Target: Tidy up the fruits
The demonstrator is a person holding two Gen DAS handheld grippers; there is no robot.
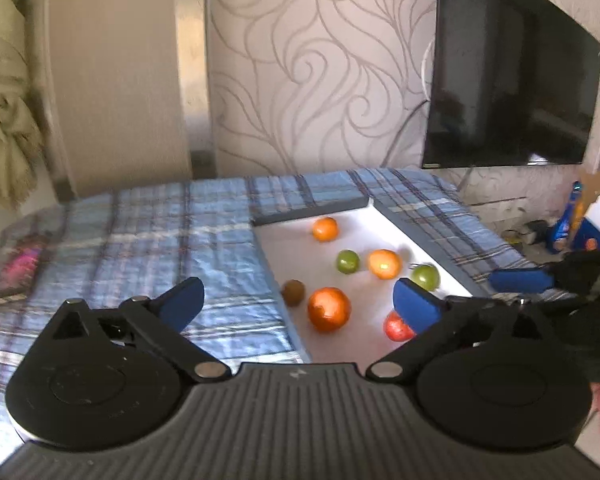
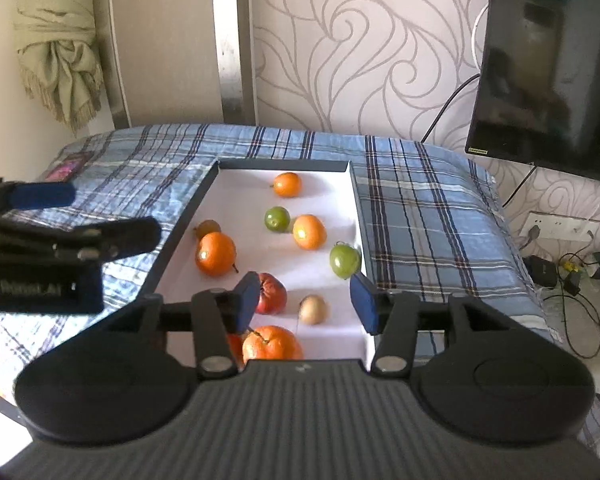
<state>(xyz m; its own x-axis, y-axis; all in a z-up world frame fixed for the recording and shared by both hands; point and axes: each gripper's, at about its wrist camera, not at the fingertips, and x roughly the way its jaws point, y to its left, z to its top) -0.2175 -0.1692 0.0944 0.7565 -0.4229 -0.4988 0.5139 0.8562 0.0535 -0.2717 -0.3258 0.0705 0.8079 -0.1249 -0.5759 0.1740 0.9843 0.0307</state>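
The fruits (image 2: 216, 253) lie loose in the white tray (image 2: 236, 176), light, round and prone to roll, so we should pinch each across its middle, with our left gripper (image 1: 298, 302) and right gripper (image 2: 306, 300) both spread, empty.

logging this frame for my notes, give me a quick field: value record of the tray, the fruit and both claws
surface: blue plaid cloth
container: shallow white tray with dark rim
orange round fruits: four, in tray, nearest
green round fruits: two
red round fruit: one
small brown fruits: two
left claw: open, empty
right claw: open, empty, above tray
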